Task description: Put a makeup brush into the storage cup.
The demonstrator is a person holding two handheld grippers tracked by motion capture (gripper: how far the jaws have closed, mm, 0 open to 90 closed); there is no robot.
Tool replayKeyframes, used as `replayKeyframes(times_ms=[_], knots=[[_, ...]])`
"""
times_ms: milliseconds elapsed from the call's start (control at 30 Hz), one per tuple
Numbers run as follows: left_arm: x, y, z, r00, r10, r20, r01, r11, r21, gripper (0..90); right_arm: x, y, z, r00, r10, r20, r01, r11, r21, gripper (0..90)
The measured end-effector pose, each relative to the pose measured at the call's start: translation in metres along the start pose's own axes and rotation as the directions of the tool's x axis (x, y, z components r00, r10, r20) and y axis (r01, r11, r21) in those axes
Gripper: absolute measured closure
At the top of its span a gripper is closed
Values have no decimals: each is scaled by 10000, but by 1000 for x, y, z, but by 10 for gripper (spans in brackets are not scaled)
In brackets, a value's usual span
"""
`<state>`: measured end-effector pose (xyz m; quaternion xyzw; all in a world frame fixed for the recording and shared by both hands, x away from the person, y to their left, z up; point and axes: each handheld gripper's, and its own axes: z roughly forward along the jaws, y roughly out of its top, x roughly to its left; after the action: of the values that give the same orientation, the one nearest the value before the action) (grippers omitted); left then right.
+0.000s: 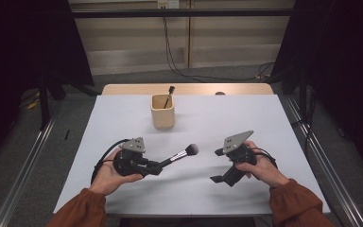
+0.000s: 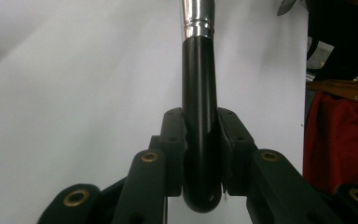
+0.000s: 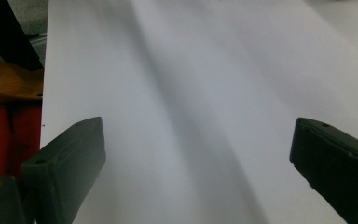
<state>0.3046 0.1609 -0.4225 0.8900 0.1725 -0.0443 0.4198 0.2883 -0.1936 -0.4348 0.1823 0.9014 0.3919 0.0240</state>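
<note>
Left gripper [image 1: 157, 166] clamped on makeup brush [image 1: 182, 154] handle, held above table [image 1: 264, 123], right gripper [image 1: 220, 165] open and empty; transport step, next probably lift and tip brush into wooden cup [image 1: 163, 113].

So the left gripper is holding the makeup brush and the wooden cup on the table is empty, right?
Not quite. The left gripper does hold the makeup brush, but the wooden cup is not empty: the high view shows a small dark brush standing in it.
</note>
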Motion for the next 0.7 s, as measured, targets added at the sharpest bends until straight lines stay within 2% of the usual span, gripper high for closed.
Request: replayKeyframes(times_ms=[100, 267, 400, 533, 633, 700], knots=[[-1, 0, 0, 10000, -91, -15, 91, 9998, -187, 745, 2, -1, -1, 10000, 35, 43, -34, 9996, -277, 38], [-1, 0, -1, 9993, -198, -308, 177, 9977, -655, 745, 5, -4, -1, 10000, 26, 37, -22, 9945, -1044, 39], [-2, -1, -1, 9988, -265, -408, 222, 9946, -1013, 745, 6, -6, -1, 9999, 121, 113, -106, 9922, -1239, 54], [-3, 0, -1, 9987, -275, -429, 214, 9904, -1364, 744, 7, -6, -3, 9990, 417, -180, -438, 9890, -1415, 50], [-5, 1, -1, 9989, -235, -413, 173, 9896, -1430, 745, 10, -5, -4, 9993, 364, 89, -341, 9813, -1894, 43], [-6, 1, -1, 9990, -233, -384, 170, 9874, -1572, 745, 11, -5, -4, 9991, 377, 197, -318, 9692, -2443, 36]])
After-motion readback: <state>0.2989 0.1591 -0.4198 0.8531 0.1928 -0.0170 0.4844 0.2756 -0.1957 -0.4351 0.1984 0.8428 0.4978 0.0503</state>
